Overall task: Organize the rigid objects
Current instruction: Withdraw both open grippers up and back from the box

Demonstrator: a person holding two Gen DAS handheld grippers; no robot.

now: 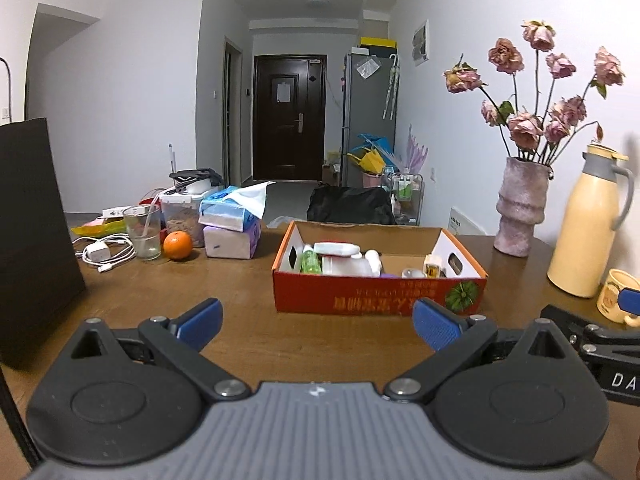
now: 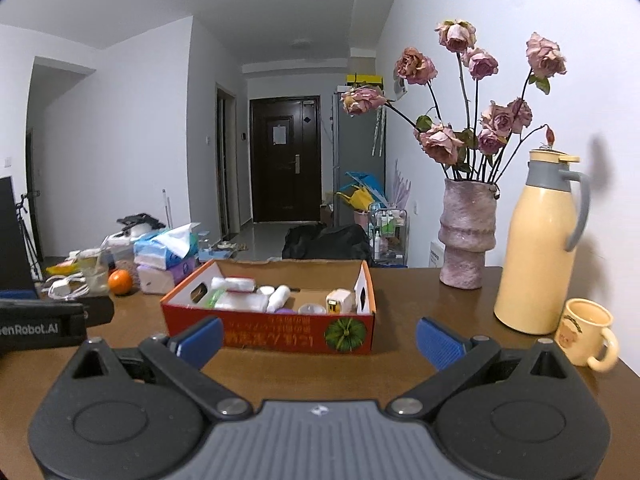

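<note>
An orange cardboard box (image 1: 372, 294) (image 2: 280, 332) sits on the brown table and holds several small items: white bottles (image 1: 372, 260) (image 2: 278, 298), a green bottle (image 1: 310, 261), a white flat case (image 1: 335, 248) and a small yellow-labelled box (image 2: 334, 304). My left gripper (image 1: 318, 322) is open and empty, hovering just in front of the box. My right gripper (image 2: 318, 338) is also open and empty, in front of the box's near wall. The left tool's body (image 2: 44, 322) shows at the left edge of the right wrist view.
A pink vase of dried roses (image 1: 520, 208) (image 2: 468, 236), a cream thermos jug (image 1: 586, 224) (image 2: 538, 244) and a cream mug (image 2: 586, 332) stand at the right. Tissue packs (image 1: 232, 224), an orange (image 1: 177, 245), a glass (image 1: 143, 232) and a charger cable (image 1: 104, 252) lie at the left; a black panel (image 1: 32, 236) stands beside them.
</note>
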